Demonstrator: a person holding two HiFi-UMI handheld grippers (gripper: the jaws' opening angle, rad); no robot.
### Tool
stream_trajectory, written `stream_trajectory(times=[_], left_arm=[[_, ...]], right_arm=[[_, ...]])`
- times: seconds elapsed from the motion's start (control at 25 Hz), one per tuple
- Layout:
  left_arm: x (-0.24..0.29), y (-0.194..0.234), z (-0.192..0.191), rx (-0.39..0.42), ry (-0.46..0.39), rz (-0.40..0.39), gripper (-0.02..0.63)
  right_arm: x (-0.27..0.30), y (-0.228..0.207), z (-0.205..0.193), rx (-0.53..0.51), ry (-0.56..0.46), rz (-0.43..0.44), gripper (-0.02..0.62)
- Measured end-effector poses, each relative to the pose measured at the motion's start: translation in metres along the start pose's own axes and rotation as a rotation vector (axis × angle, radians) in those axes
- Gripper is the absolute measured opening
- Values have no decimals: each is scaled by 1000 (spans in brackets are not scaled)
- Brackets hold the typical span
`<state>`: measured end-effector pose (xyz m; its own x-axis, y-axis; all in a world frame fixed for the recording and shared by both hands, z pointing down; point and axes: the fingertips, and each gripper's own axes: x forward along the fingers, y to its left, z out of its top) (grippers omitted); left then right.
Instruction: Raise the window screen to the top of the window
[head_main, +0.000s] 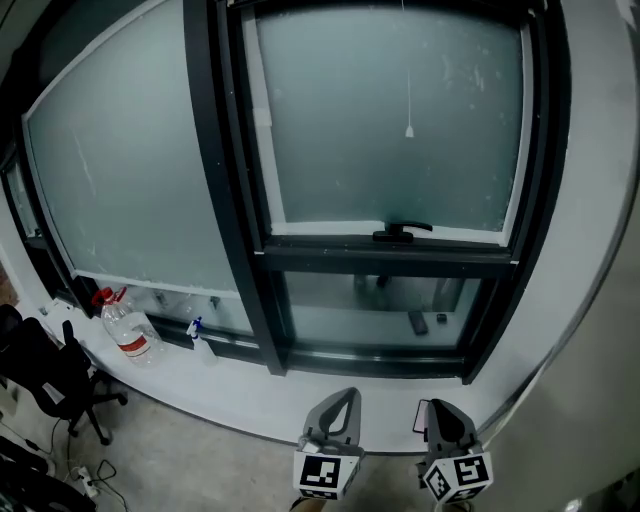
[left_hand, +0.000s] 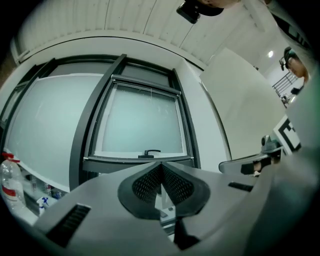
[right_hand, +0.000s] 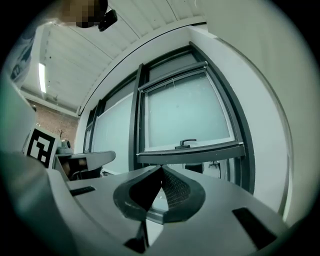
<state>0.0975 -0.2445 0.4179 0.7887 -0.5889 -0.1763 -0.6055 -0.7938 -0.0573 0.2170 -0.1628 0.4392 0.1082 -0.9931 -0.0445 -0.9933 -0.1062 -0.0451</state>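
Jaws of your left gripper (left_hand: 161, 167) and right gripper (right_hand: 161, 170) are pressed together, empty, both well short of the window frame (head_main: 216, 200). The window screen (head_main: 390, 120) has its bottom rail (head_main: 325, 230), with black handle (head_main: 402, 232), partway up. Risk: lifting off-centre could tilt the rail and jam it.

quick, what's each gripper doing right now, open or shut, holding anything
Left grey two-jaw gripper: shut, jaws meeting at the tips, holding nothing.
Right grey two-jaw gripper: shut, jaws meeting at the tips, holding nothing.
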Motion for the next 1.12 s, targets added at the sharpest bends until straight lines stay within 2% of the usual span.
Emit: stream_trajectory(times=[0.32, 0.6, 0.76, 0.96, 1.12], left_arm=[[-125, 19, 16, -17, 0, -4, 3], [-215, 24, 30, -34, 12, -41, 4], [-246, 28, 50, -46, -28, -21, 3], [-280, 47, 58, -51, -35, 29, 4], [-306, 45, 57, -59, -21, 39, 3]], right_arm=[[-61, 94, 5, -12, -23, 2, 6], [-126, 171, 9, -33, -16, -22, 6], [-141, 206, 15, -51, -19, 23, 6], [-148, 255, 26, -90, -42, 96, 6], [-165, 283, 32, -105, -62, 127, 6]])
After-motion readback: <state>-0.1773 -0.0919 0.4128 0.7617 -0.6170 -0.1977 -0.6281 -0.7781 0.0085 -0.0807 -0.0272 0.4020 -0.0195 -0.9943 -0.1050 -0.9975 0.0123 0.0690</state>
